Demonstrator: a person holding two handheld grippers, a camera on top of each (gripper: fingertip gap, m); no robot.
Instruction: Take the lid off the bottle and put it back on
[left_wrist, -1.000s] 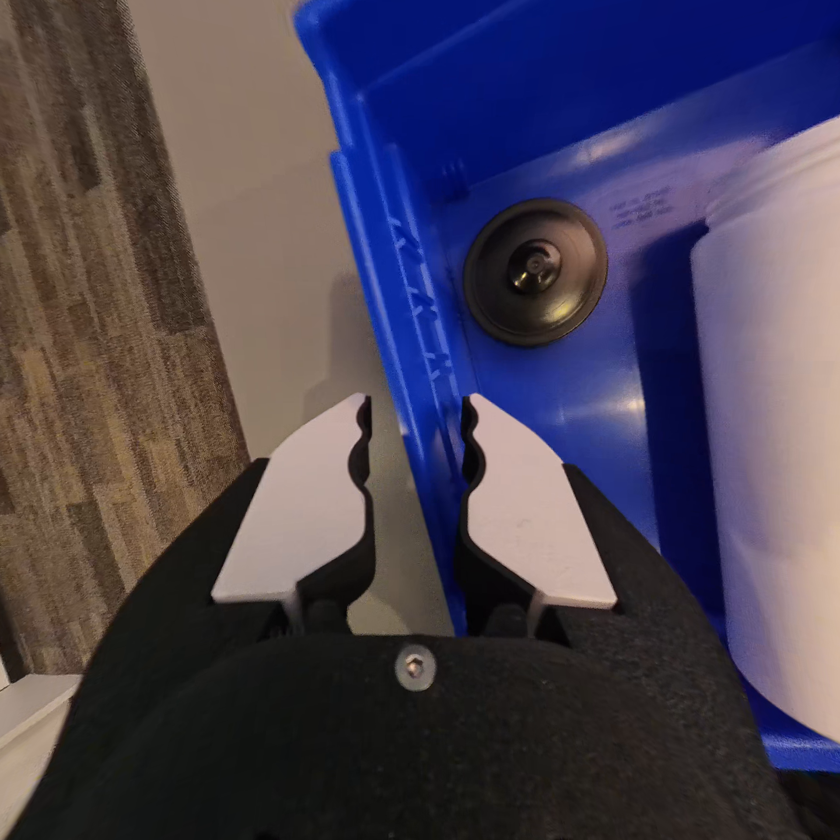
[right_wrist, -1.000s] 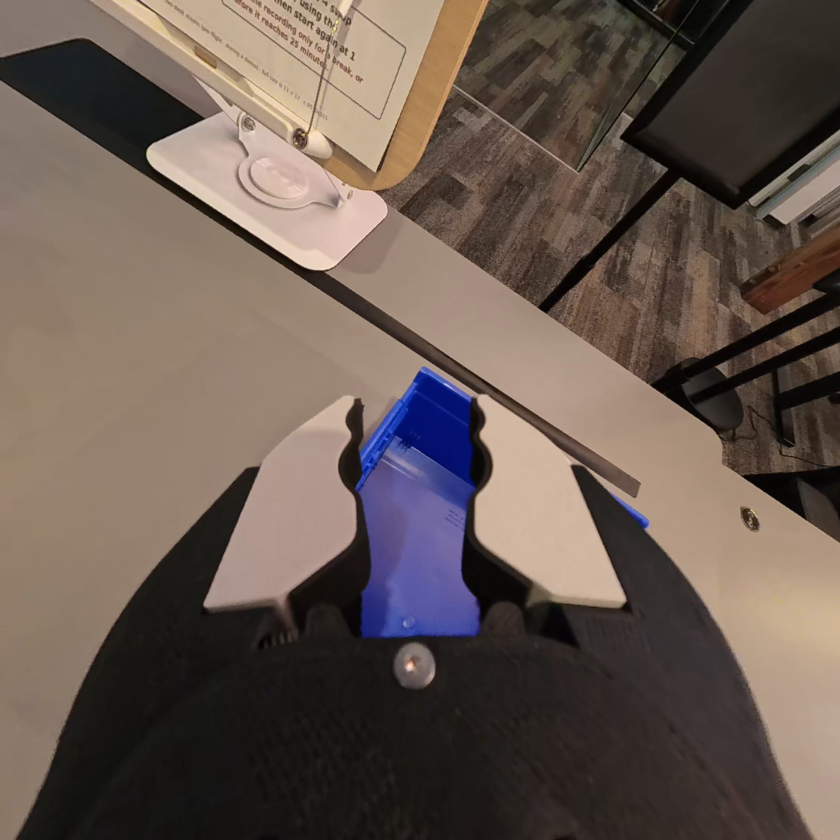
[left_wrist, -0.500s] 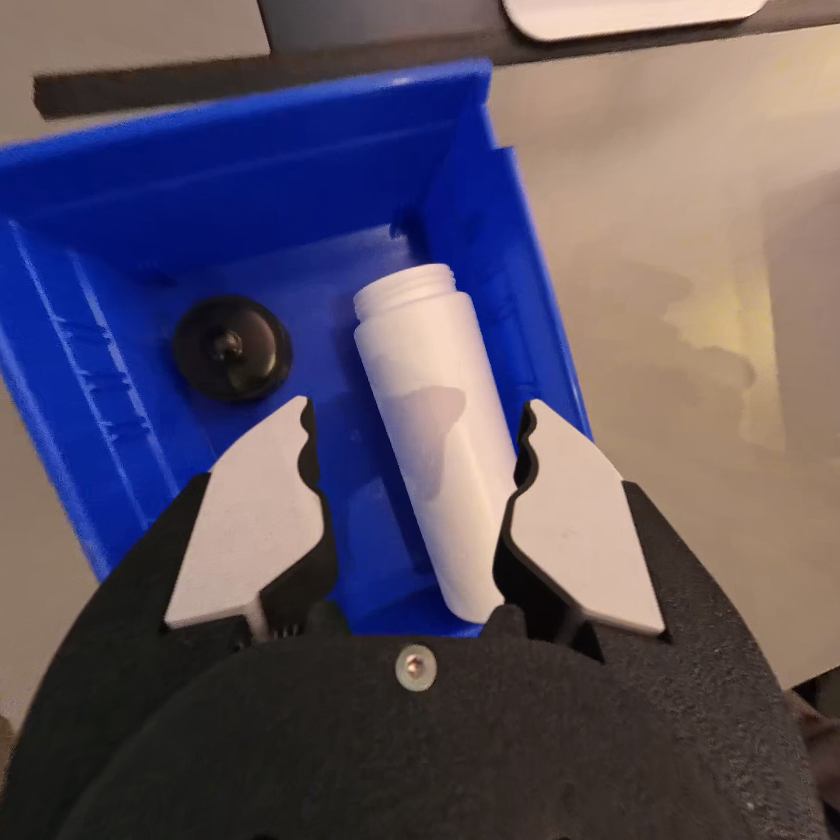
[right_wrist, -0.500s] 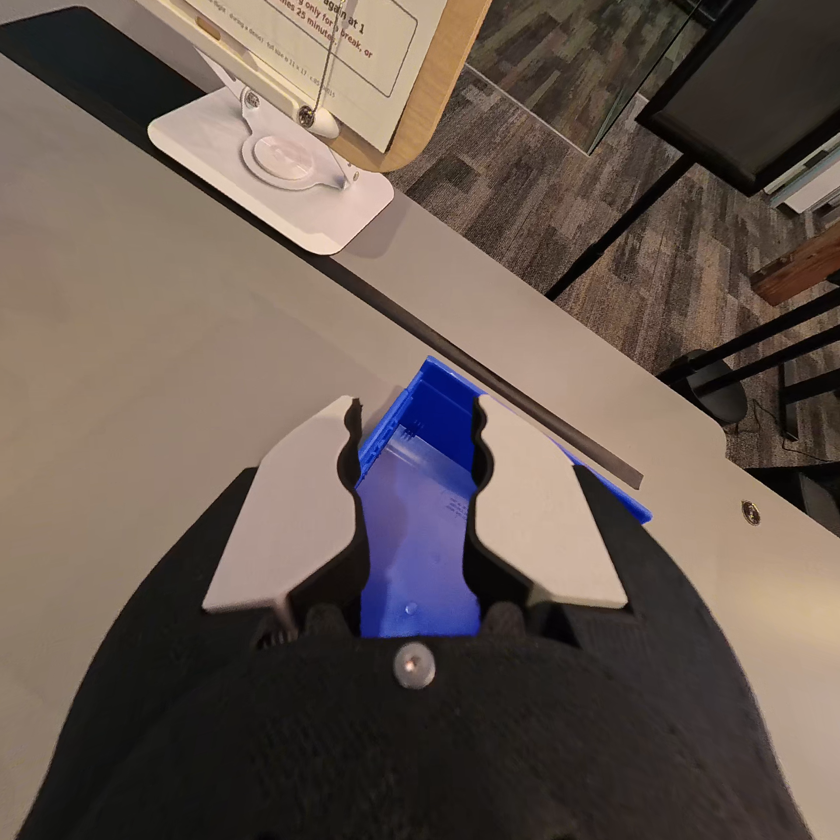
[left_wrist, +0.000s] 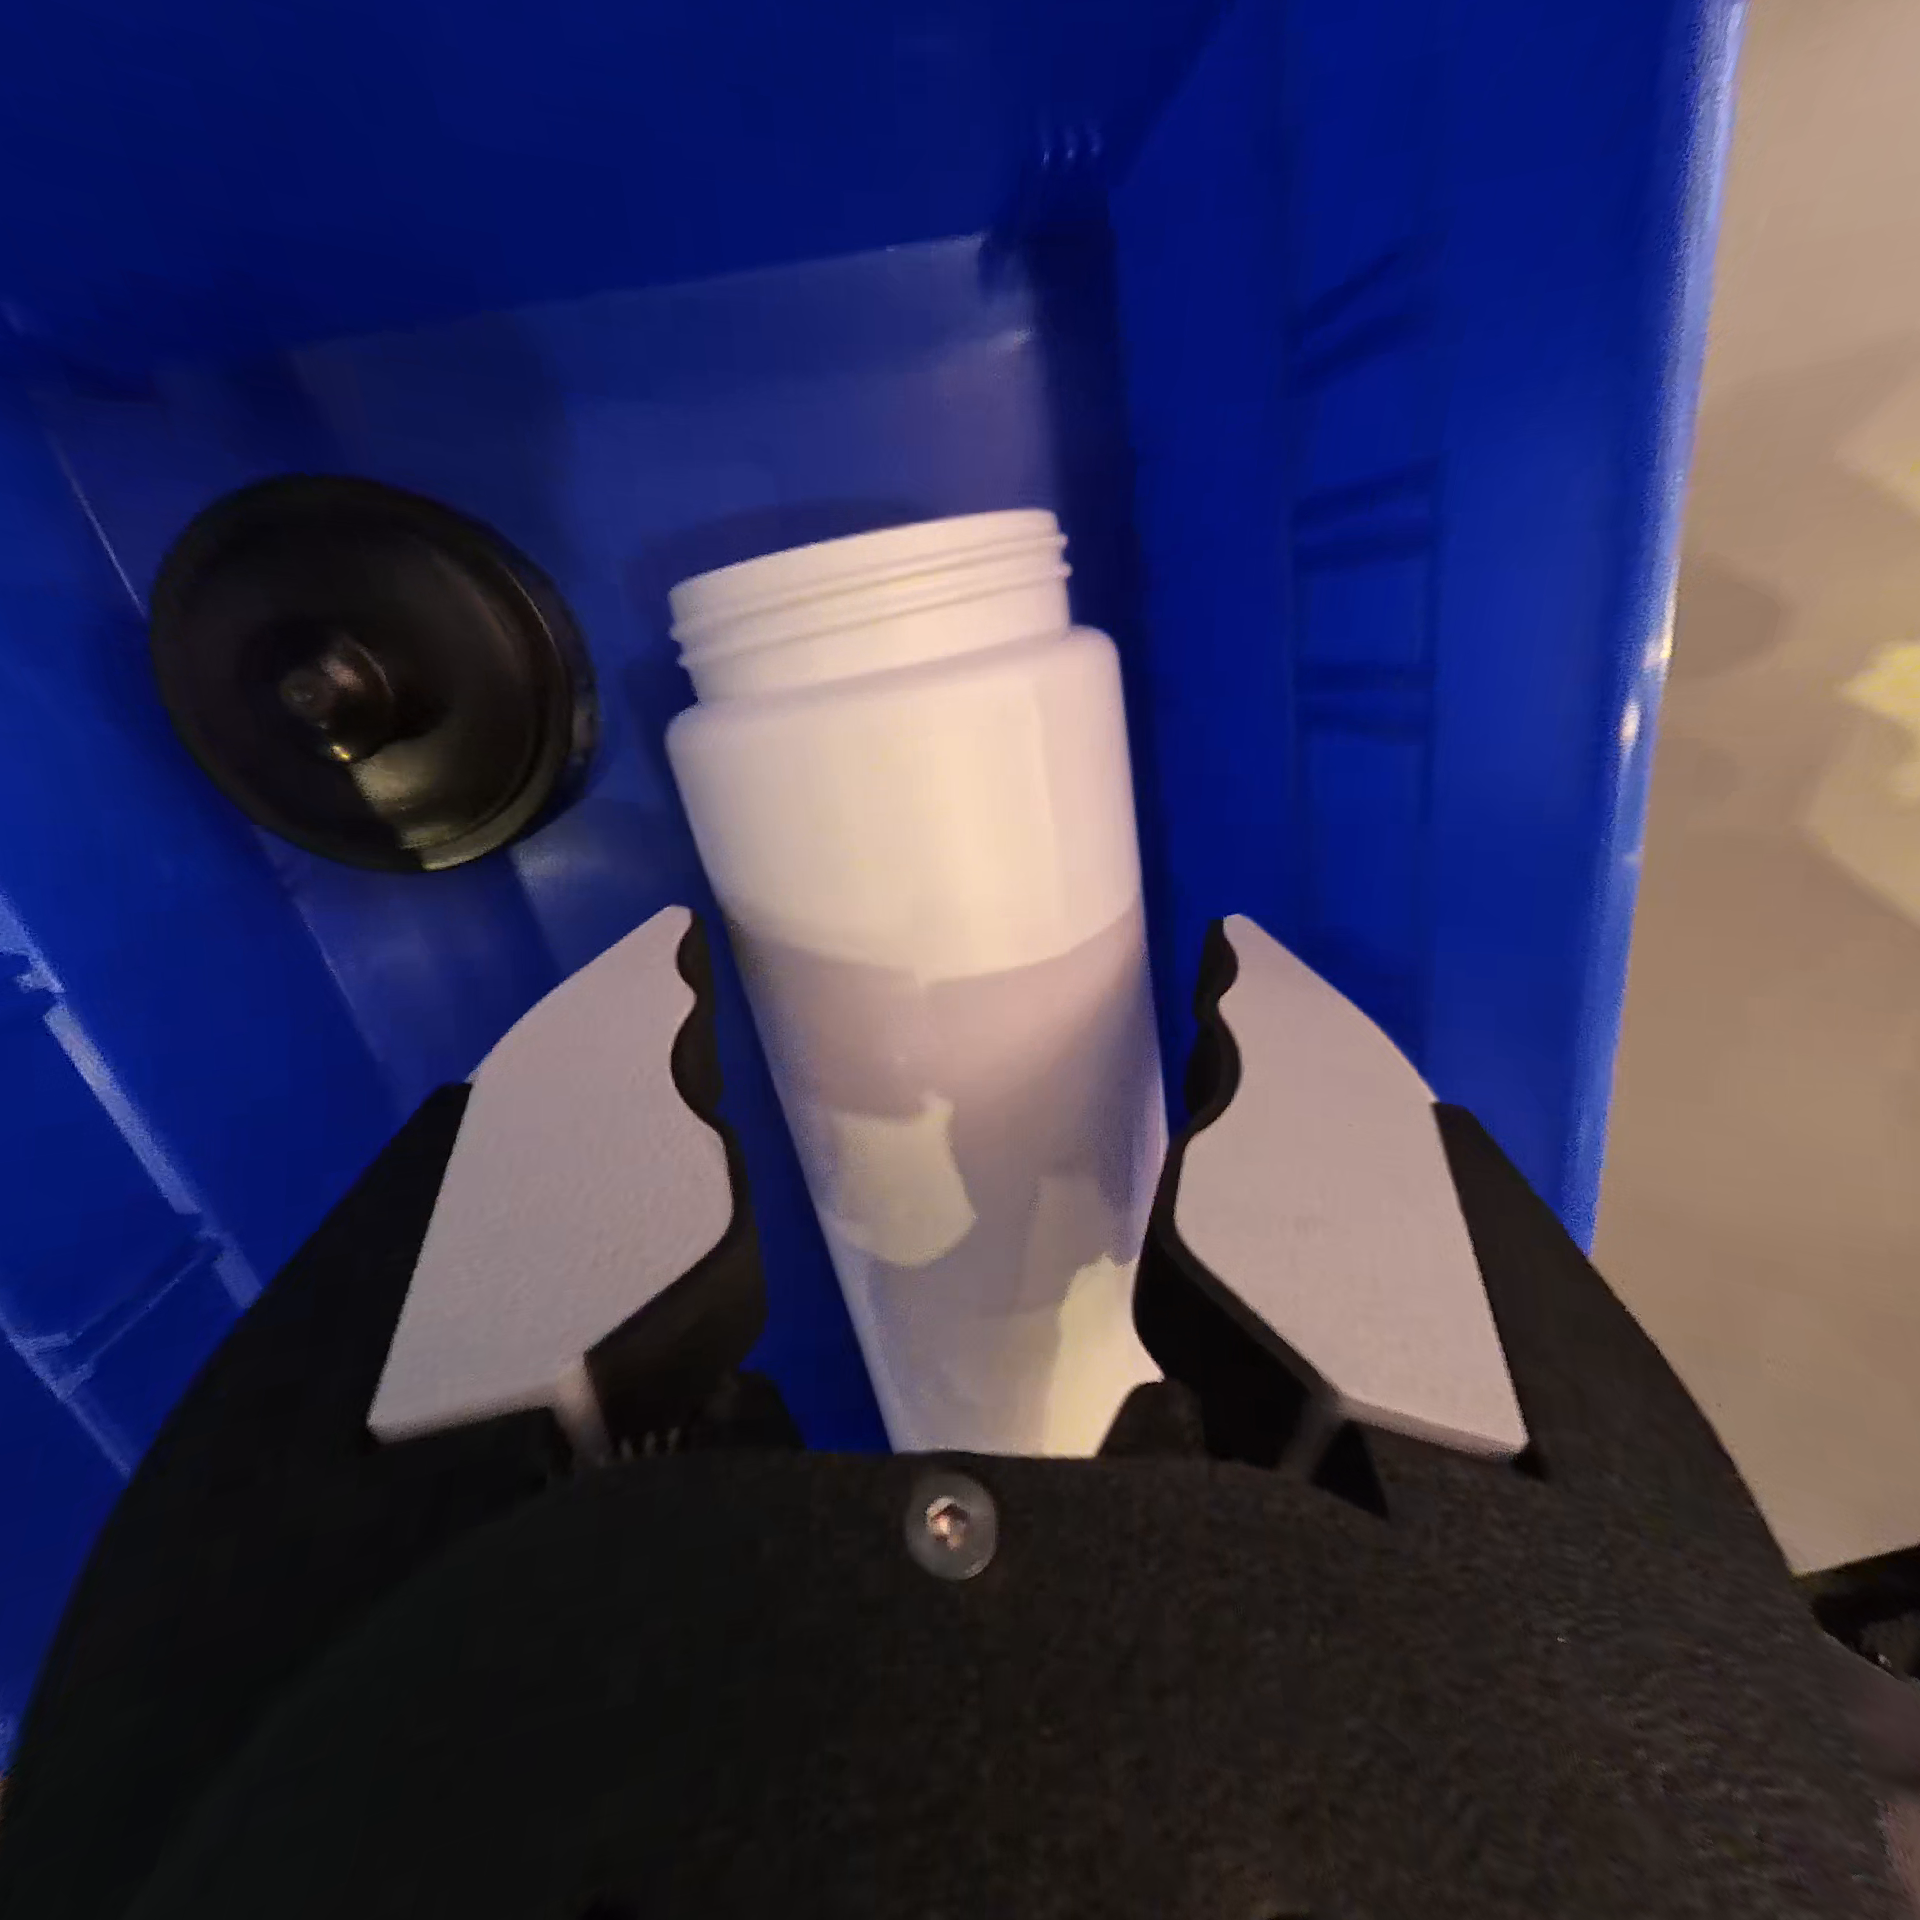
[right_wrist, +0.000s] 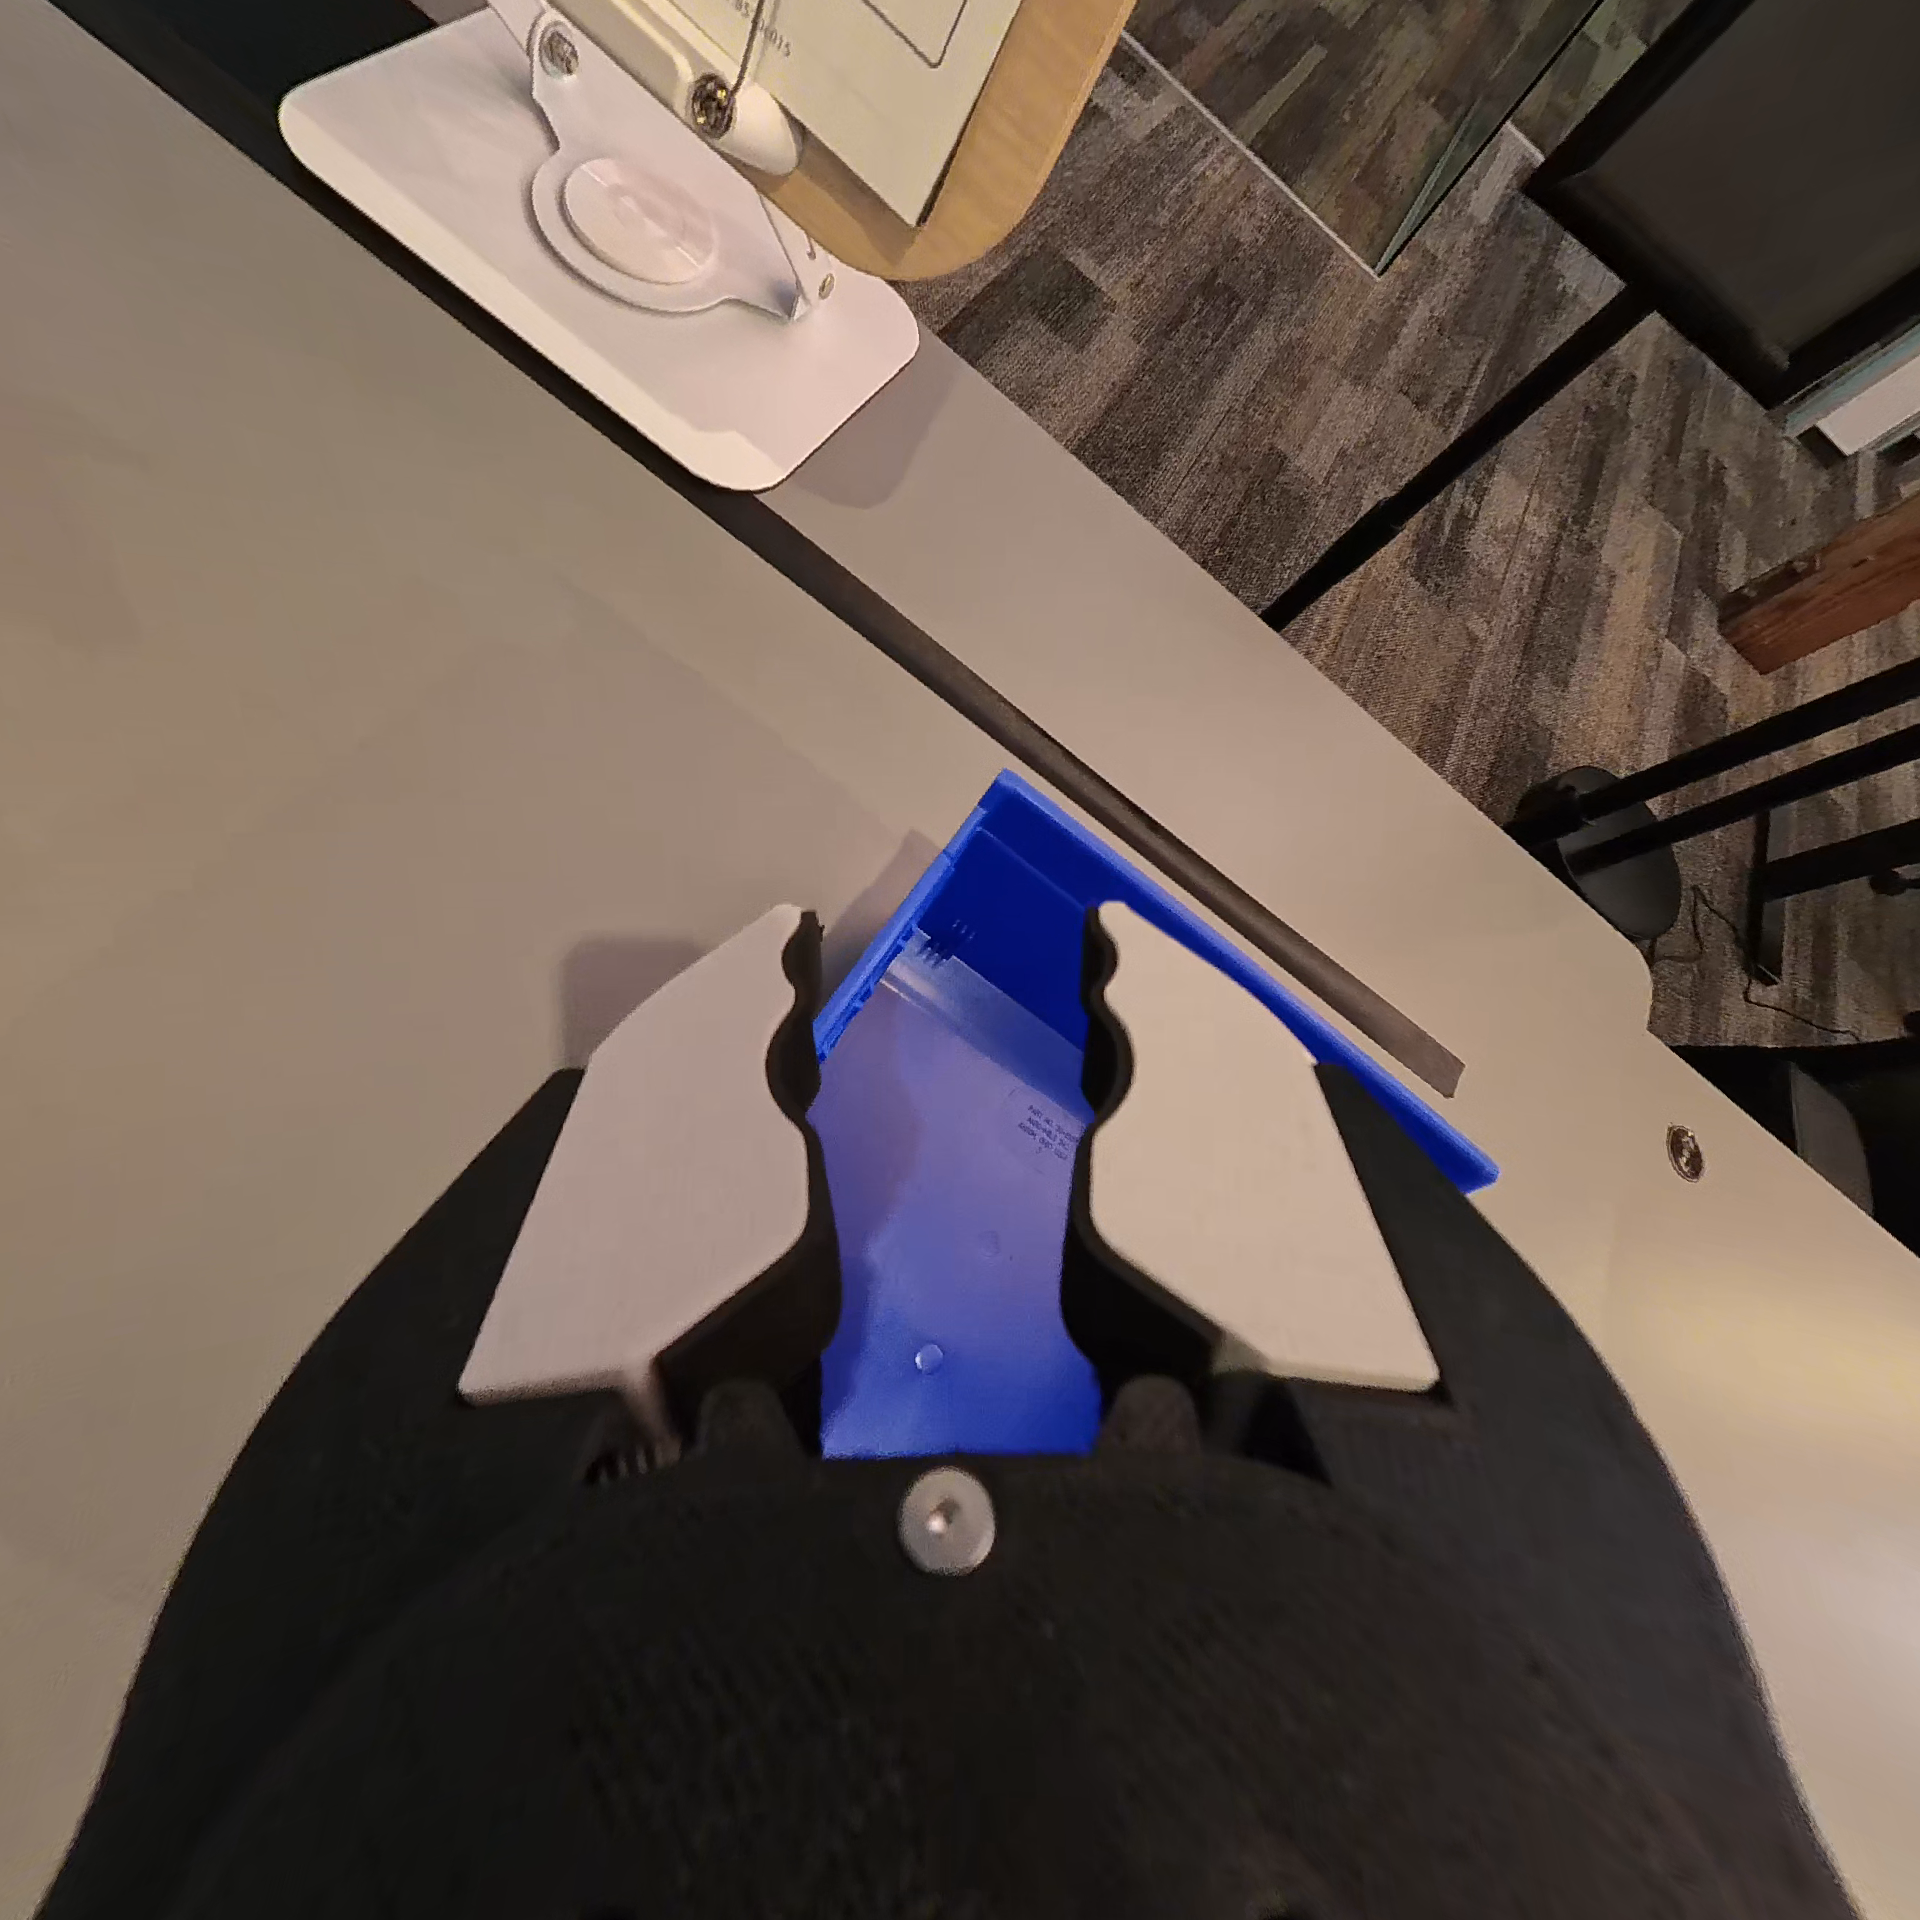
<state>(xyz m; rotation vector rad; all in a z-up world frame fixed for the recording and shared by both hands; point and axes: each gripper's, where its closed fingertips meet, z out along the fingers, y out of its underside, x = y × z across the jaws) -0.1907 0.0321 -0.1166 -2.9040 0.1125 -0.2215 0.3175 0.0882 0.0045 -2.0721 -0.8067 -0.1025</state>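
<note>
A white bottle (left_wrist: 914, 831) without its lid lies in a blue bin (left_wrist: 1455, 520), threaded neck pointing away, against the bin's right wall. The black lid (left_wrist: 369, 675) lies on the bin floor to its left, inside facing up. My left gripper (left_wrist: 951, 935) is open, its fingers on either side of the bottle's lower body with a gap on each side. My right gripper (right_wrist: 951, 920) is open and empty above the blue bin (right_wrist: 1039, 935); bottle and lid are hidden from the right wrist view.
The bin sits on a grey table (right_wrist: 364, 779) near its far edge. A white stand (right_wrist: 644, 312) holding a wood-edged board stands at the back left. Beyond the edge are carpet floor and black furniture legs (right_wrist: 1714, 810).
My left gripper swung from the bin's left wall over the bin, opened wider, and lowered around the bottle. My right gripper drew slightly closer to the bin, still open.
</note>
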